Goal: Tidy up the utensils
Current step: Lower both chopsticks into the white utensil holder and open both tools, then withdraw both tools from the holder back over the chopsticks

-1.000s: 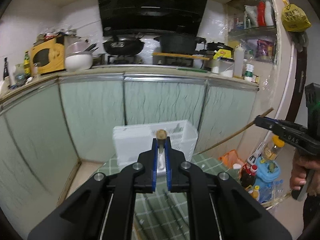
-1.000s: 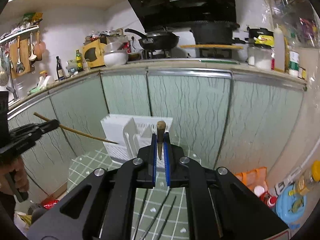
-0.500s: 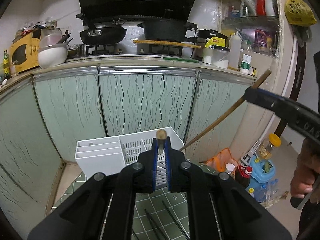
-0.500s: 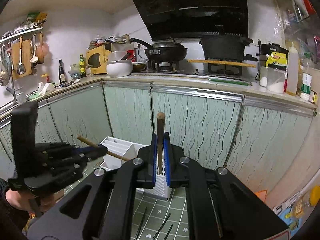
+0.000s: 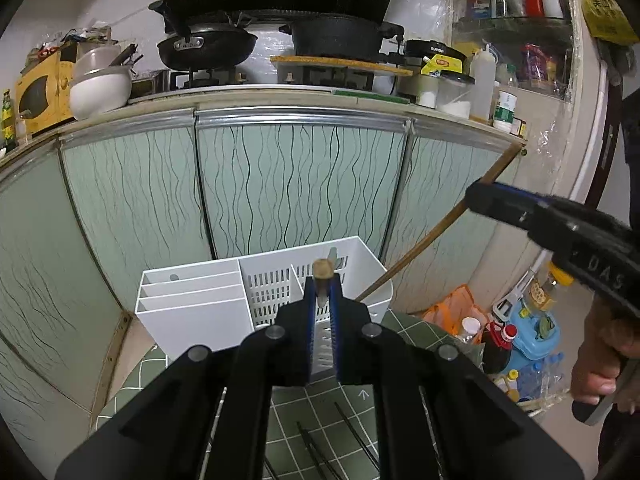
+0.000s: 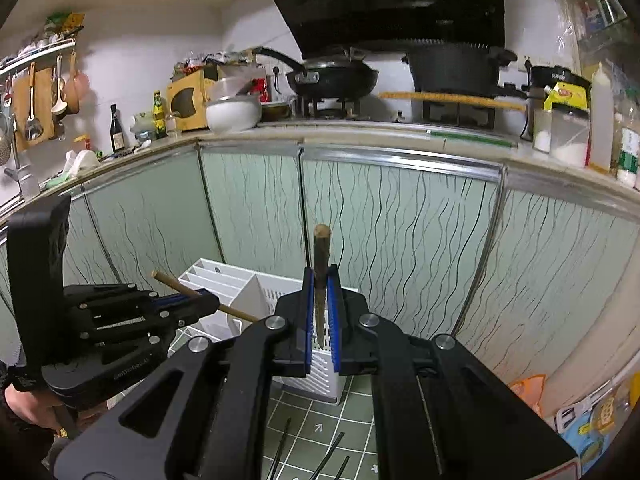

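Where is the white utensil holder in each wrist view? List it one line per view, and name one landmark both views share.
Left wrist: white utensil holder at centre, on the green mat, partly behind the jaws.
Right wrist: holder at lower centre-left, partly behind the jaws.
Shared landmark: black frying pan on the stove.

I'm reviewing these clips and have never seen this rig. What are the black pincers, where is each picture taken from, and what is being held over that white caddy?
No robot here: a person holds a two-finger gripper in each hand, each with a fisheye camera looking along its fingers. The left gripper fills its own view, and the right gripper shows at that view's right edge. Each is shut on a wooden chopstick: left chopstick, right chopstick. Ahead, a white utensil caddy with compartments stands on a green checked mat, where thin dark sticks lie, probably more chopsticks. Behind is a kitchen counter.
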`<control>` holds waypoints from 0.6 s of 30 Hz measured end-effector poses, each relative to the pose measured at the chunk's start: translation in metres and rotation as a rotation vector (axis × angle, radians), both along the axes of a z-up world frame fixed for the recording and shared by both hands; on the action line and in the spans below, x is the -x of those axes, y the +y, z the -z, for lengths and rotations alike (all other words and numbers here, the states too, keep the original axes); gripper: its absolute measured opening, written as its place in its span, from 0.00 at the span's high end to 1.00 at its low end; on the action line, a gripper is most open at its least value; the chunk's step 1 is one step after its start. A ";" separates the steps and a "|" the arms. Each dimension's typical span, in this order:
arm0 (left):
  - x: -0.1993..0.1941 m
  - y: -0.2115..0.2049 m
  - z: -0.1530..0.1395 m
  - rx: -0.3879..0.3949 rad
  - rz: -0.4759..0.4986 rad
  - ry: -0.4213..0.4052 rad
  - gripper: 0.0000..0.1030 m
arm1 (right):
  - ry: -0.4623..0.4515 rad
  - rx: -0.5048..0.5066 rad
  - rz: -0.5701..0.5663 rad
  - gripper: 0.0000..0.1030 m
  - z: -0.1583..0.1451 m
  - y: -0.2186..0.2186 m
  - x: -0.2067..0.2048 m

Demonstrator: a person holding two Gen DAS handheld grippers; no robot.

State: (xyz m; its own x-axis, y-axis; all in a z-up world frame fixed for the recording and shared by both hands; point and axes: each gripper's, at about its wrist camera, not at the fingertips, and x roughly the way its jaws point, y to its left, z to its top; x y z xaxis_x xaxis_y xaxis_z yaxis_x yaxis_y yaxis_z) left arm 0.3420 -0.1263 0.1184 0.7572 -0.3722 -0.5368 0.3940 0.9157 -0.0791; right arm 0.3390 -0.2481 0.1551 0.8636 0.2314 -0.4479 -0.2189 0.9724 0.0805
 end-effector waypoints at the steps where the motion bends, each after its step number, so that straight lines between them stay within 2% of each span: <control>1: -0.003 0.000 0.002 0.005 0.001 0.004 0.94 | 0.007 0.000 -0.001 0.94 0.003 0.001 -0.002; 7: -0.015 -0.002 0.010 0.002 0.009 0.006 0.93 | 0.062 0.019 0.006 0.92 0.021 0.001 -0.018; 8: -0.015 -0.002 0.010 -0.003 0.008 -0.005 0.88 | 0.075 0.018 0.005 0.78 0.023 0.000 -0.020; 9: -0.015 -0.002 0.010 -0.006 0.004 -0.010 0.80 | 0.079 0.014 0.001 0.50 0.023 -0.001 -0.020; 11: -0.012 0.001 0.006 -0.014 -0.031 -0.039 0.21 | 0.053 0.027 0.020 0.16 0.022 -0.003 -0.015; 13: -0.007 0.007 0.000 -0.029 -0.093 -0.094 0.07 | 0.034 0.038 0.035 0.11 0.019 -0.005 -0.010; 14: -0.006 0.008 -0.001 -0.028 -0.098 -0.099 0.06 | 0.030 0.042 0.044 0.07 0.018 -0.007 -0.007; 18: 0.001 0.019 -0.009 -0.027 -0.125 -0.097 0.05 | 0.033 0.042 0.060 0.07 0.017 -0.012 0.007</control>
